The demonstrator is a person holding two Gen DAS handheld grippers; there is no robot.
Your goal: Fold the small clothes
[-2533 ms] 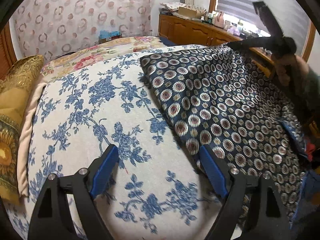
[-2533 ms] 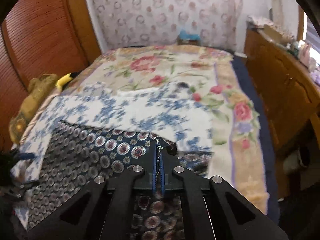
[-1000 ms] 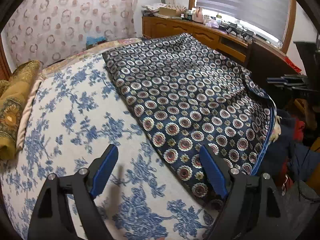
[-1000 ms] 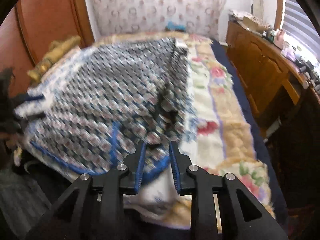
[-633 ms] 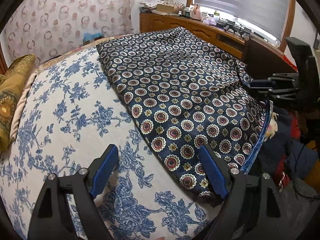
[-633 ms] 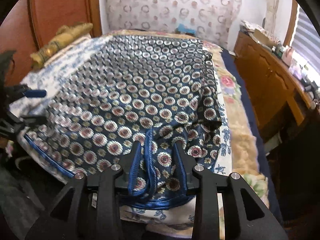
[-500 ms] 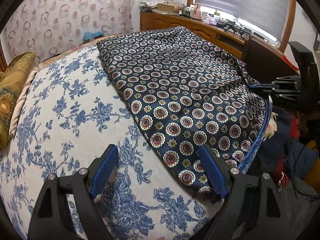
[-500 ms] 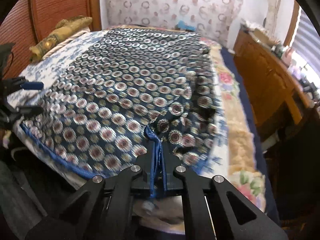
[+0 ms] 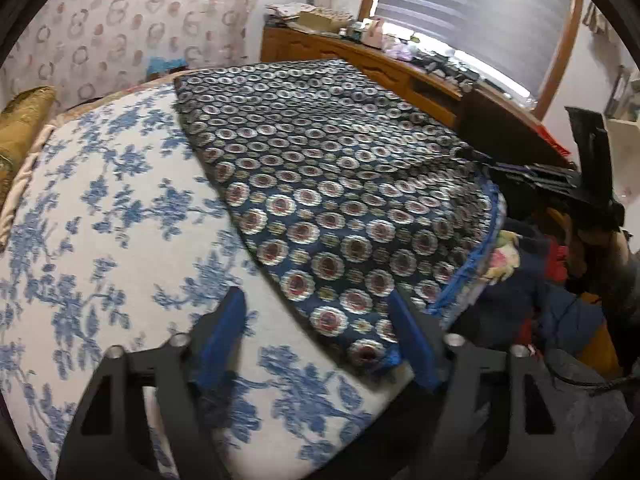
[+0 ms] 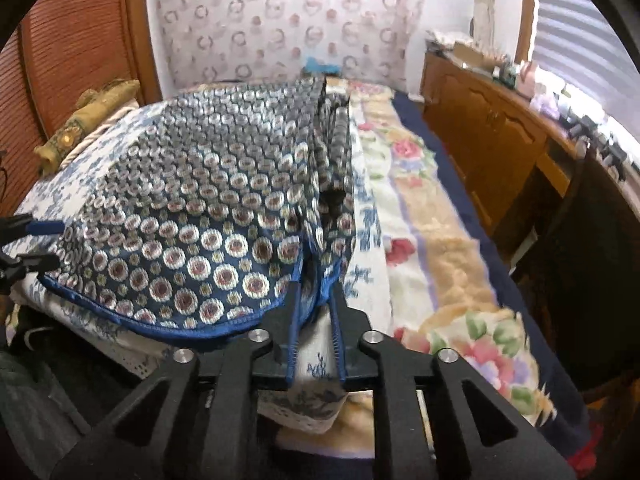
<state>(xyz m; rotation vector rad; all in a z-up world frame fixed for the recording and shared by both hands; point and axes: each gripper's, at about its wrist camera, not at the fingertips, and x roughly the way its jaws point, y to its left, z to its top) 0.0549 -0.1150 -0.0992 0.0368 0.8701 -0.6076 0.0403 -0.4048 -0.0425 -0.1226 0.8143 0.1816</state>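
On the bed, atop a white/blue floral cover point(image 9: 100, 208), the navy medallion-print cloth point(image 9: 328, 184) lies spread flat, blue-hemmed near edge along the bed's edge. Left gripper point(image 9: 316, 340) at the cloth's near-left corner: jaws fairly wide and closing, corner between them, pads not on fabric. Right gripper point(image 10: 316, 284) at near-right corner: narrow gap, jaws opening, hem fold between the tips; can't tell if pads touch it. Pastel floral blanket point(image 10: 432, 208) just right of the cloth, wooden dresser point(image 10: 500, 128) beyond.
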